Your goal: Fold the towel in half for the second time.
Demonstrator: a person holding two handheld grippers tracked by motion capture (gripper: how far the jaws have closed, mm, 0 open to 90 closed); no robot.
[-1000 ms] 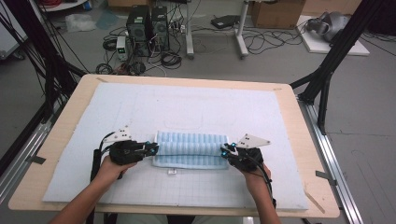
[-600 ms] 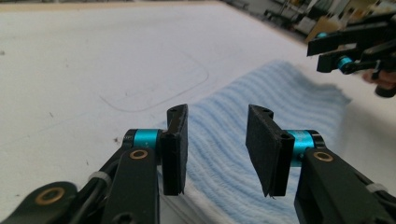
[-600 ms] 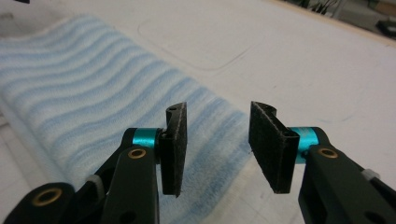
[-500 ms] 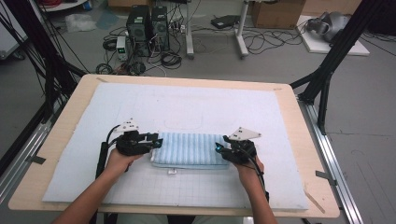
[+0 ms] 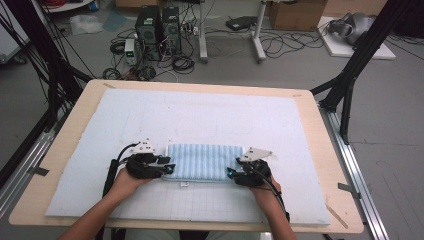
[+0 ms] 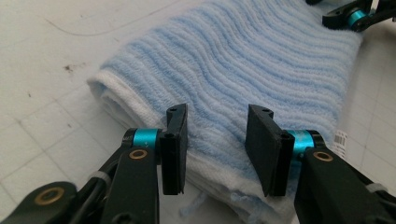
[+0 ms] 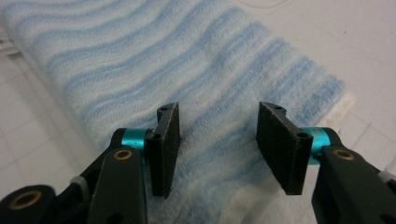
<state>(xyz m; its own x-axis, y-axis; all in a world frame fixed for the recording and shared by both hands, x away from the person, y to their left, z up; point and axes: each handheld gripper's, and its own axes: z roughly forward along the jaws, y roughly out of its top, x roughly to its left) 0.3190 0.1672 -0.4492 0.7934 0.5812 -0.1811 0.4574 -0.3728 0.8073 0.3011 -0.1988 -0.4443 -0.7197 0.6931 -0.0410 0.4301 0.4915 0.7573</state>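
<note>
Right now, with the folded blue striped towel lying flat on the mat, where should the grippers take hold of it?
Probably at the two short ends of the towel, coming in low from the near side. The layered white edge is exposed there, and the left gripper and right gripper already hang open over those ends.

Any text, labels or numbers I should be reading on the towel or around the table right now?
Nothing can be read.
Care tag at the edge of the folded blue striped towel: dark print, too small and blurred to read.
White foam mat on the table: faint grid lines, no lettering.
Computer towers on the floor: no legible marking.
</note>
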